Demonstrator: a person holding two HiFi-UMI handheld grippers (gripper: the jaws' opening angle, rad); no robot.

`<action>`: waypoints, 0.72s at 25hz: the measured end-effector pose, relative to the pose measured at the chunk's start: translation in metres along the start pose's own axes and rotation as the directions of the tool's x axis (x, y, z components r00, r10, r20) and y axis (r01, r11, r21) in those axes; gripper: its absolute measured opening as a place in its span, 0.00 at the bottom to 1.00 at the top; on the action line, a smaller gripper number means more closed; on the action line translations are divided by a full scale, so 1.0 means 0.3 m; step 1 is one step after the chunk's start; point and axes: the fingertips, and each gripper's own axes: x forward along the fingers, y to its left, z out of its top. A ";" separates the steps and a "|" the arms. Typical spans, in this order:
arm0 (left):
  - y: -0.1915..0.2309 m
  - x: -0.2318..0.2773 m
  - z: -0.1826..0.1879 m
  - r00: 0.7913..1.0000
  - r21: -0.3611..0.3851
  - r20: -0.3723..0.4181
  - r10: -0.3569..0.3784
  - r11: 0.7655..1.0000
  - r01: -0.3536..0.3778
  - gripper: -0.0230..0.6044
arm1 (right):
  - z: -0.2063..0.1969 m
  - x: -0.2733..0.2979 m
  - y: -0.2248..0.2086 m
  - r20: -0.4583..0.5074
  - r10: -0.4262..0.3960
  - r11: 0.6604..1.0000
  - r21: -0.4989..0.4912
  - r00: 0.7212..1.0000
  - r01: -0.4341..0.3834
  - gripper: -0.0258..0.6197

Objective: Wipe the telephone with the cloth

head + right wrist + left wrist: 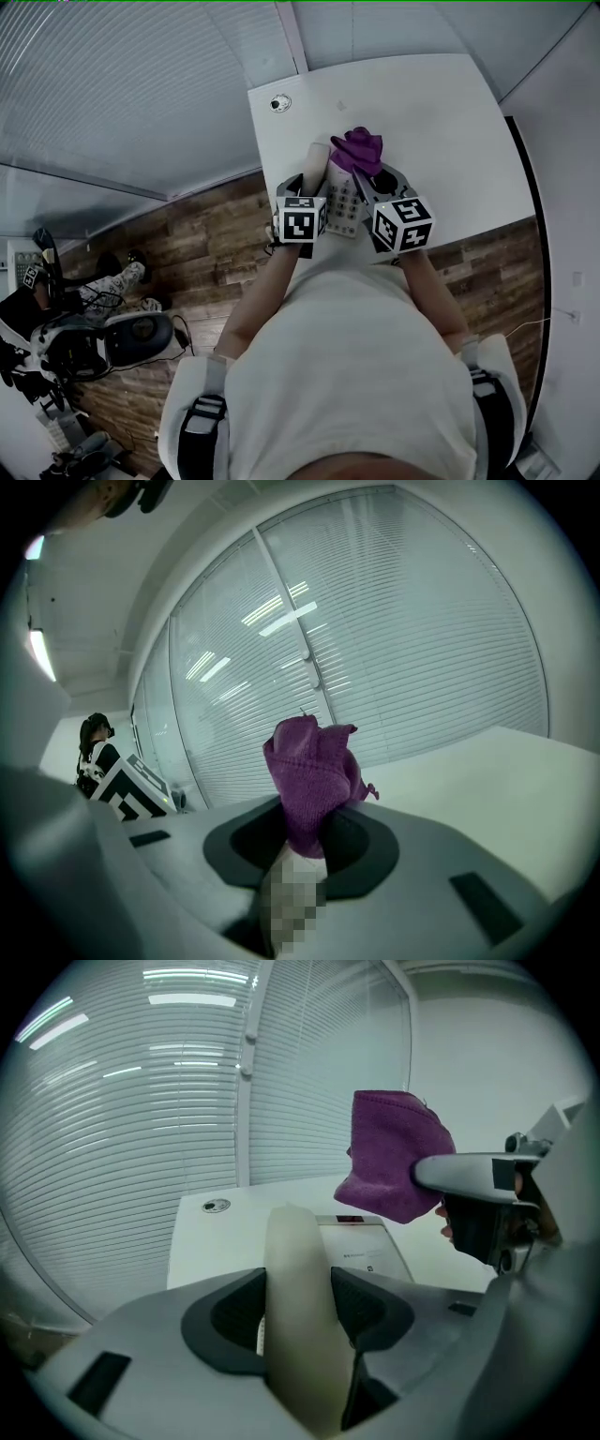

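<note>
**Left gripper on the handset, cloth pinched in the right**

The telephone (345,208) sits on the white table (450,122), close to the near edge and left of its middle. Its cream handset (292,1241) lies along the telephone's left side.

The left gripper (298,1309) comes down over the near end of the handset with its jaws spread wide. In the left gripper view the handset fills the gap, and both dark pads (230,1314) lie against its sides. A thin pale sliver shows low down by the left pad.

The right gripper (305,841) is closed on the purple cloth (309,780). The lower part of the cloth is nipped between the jaws and the rest is bunched up above them. In the head view the cloth is over the far end of the telephone, just right of the handset's far tip. Whether it touches the telephone cannot be told. The two grippers are side by side, near each other, at the near edge.

A small round fitting (279,103) is set in the table's far left corner. Slatted blinds (122,1129) rise behind the table's far edge.
</note>
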 end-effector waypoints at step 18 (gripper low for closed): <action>-0.057 -0.154 0.028 0.970 -0.264 0.159 -0.182 0.939 0.220 0.39 | 0.082 -0.076 -0.040 0.068 -0.008 0.999 -0.042 0.998 0.011 0.18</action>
